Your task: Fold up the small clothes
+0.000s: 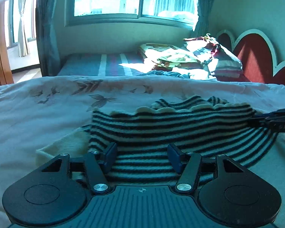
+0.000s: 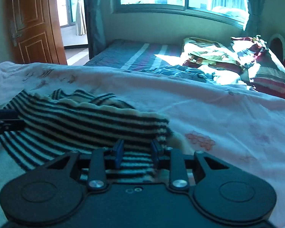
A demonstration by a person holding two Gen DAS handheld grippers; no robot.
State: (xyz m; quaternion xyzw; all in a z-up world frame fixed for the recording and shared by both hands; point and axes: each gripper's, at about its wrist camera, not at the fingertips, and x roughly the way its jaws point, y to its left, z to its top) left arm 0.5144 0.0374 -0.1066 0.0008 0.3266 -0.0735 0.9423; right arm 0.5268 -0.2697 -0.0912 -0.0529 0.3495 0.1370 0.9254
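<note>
A small black-and-cream striped knit garment (image 1: 161, 125) lies partly folded on the pale floral quilt (image 1: 38, 117), its scalloped cream edge turned over the top. My left gripper (image 1: 142, 154) is open, its jaws wide apart over the garment's near striped edge. The right gripper's black fingers show at the right edge of the left wrist view (image 1: 273, 121), at the garment's side. In the right wrist view the garment (image 2: 81, 121) lies left of centre, and my right gripper (image 2: 137, 153) is open, the jaws standing either side of its near hem. The left gripper (image 2: 3, 122) shows at the left edge.
The quilt (image 2: 218, 117) covers the near bed. Behind it is a second bed with a striped sheet (image 1: 96, 66) and a pile of bedding and pillows (image 1: 199, 58). A red heart-shaped headboard (image 1: 256, 57) is at right, a wooden door (image 2: 32, 22) at left.
</note>
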